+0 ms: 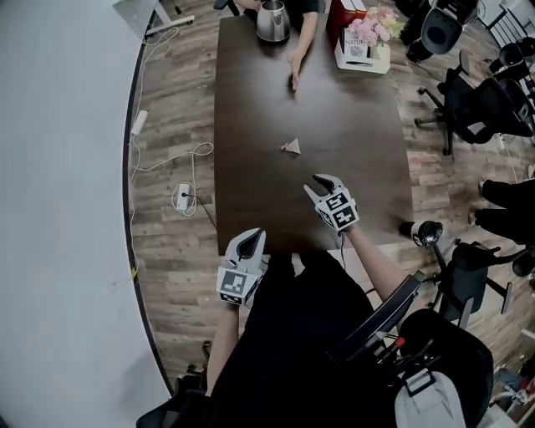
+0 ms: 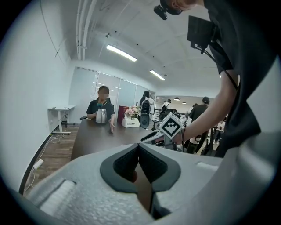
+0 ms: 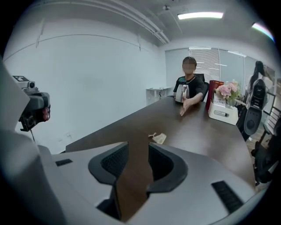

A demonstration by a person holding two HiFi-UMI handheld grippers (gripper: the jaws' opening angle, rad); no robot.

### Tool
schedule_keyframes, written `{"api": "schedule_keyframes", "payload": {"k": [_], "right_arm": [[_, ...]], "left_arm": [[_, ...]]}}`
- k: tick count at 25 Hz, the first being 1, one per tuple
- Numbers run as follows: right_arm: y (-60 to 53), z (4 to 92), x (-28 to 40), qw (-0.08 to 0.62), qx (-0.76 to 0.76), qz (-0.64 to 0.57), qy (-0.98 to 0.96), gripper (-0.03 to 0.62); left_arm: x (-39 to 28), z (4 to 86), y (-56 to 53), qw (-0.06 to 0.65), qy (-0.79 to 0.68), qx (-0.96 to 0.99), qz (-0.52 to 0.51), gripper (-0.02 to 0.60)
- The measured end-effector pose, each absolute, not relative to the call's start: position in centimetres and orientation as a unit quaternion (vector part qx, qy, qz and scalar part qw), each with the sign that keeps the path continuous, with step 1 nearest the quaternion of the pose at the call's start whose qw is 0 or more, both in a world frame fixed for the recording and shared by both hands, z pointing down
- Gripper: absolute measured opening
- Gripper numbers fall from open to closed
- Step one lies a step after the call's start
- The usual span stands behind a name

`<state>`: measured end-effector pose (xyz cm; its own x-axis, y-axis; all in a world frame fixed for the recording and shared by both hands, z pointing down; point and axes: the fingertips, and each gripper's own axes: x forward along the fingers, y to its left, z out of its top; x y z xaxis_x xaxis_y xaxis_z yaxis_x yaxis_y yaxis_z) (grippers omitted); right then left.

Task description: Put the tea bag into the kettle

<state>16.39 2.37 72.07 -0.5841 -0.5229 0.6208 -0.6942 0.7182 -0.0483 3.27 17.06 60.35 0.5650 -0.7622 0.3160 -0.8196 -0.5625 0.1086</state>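
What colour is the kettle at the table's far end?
Shiny silver; the kettle shows best in the head view.

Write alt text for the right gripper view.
The right gripper, jaws apart and empty, points across a dark table at a tea bag. At the far end a person sits behind a kettle, with flowers to the right.

bench (image 1: 351,150): dark brown
tea bag (image 1: 291,147): pale tan
kettle (image 1: 272,21): silver
floor (image 1: 171,280): grey-brown wood planks
flowers (image 1: 374,27): pink
left tool (image 1: 250,237) and right tool (image 1: 312,184): grey, with black-and-white square markers
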Motion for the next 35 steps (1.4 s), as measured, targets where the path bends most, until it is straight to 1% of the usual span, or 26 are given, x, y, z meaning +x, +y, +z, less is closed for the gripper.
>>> {"api": "schedule_keyframes", "payload": {"k": [6,13,26,30,35], "right_arm": [[-3.1,74.6,15.3,0.317,0.317,0.120,-0.886,0.150],[-4.4,77.8,14.0,0.363,0.264,0.105,-0.887,0.185],[-6.6,80.6,13.7,0.370,0.250,0.089,-0.890,0.195],[-7.2,82.2,14.6,0.376,0.268,0.101,-0.881,0.198],[-7.0,82.6,14.1,0.369,0.255,0.108,-0.887,0.198]], "left_arm": [[4.0,60.9,17.0,0.143,-0.492,0.850,0.123,0.005],[5.5,62.1,19.3,0.174,-0.519,0.825,0.139,0.005],[5.9,63.1,20.5,0.199,-0.558,0.790,0.156,0.006],[4.9,63.5,21.0,0.205,-0.567,0.781,0.162,0.005],[4.2,63.6,21.8,0.208,-0.588,0.765,0.158,0.006]]}}
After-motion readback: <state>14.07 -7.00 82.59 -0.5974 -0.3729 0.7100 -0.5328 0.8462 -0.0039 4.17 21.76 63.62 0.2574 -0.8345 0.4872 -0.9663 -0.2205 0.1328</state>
